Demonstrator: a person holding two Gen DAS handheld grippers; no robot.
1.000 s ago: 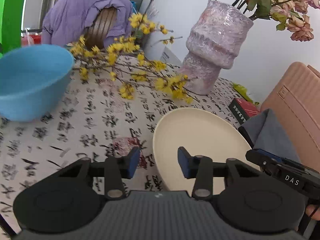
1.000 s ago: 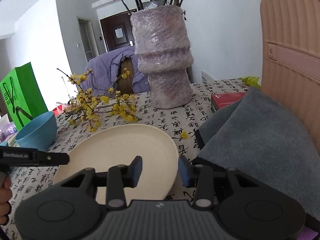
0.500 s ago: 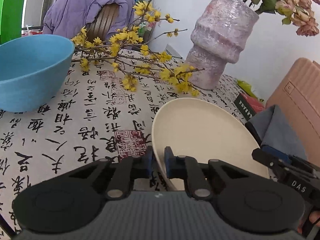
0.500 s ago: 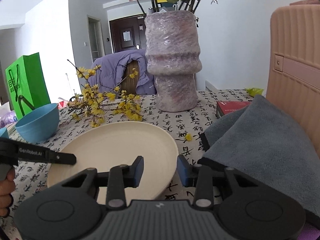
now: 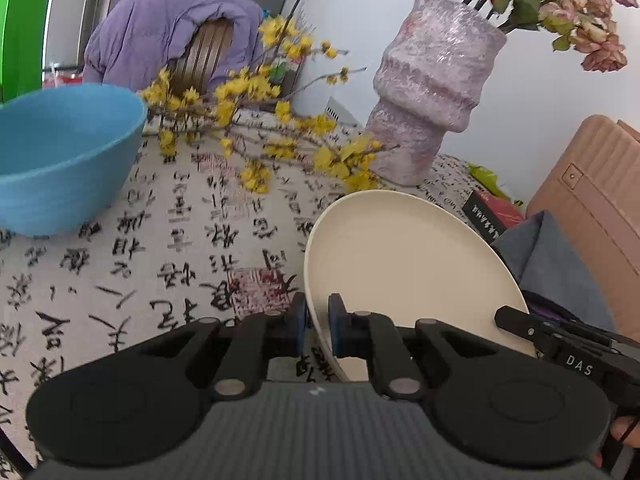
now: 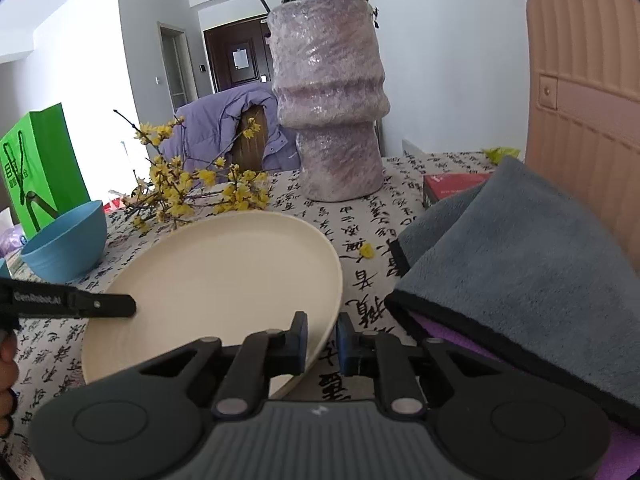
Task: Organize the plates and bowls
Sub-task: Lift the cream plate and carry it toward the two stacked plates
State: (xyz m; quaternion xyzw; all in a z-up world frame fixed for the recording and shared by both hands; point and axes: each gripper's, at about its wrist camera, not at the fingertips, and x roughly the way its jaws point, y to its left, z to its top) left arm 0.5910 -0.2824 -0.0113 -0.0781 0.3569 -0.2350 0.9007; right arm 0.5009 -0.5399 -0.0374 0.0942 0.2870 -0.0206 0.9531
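- Left wrist view: the left hand-held gripper (image 5: 318,326) is clamped on the near left rim of the cream plate (image 5: 404,264), one blue pad on each face of the rim.
- That plate tilts, its left edge raised off the patterned counter (image 5: 160,248), and it spreads ahead and to the right of the pads.
- At the plate's far right edge the black arm of the right hand-held gripper (image 5: 520,322) reaches in.
- Right wrist view: the right hand-held gripper (image 6: 322,338) straddles the plate's (image 6: 224,276) right rim; its jaws are closing, the left pad against the plate's top face, the right pad with a sliver of gap beside the edge.
- Across the plate, the left hand-held gripper (image 6: 120,306) shows as a black bar at the left rim.
- Just right of the plate lies a folded grey cloth (image 6: 520,256).
- Well off to the left stands a blue bowl (image 5: 64,156), upright on the counter, apart from the plate.
- Between bowl and plate lie yellow flower branches (image 5: 256,136), with a lilac vase (image 5: 428,96) behind the plate.
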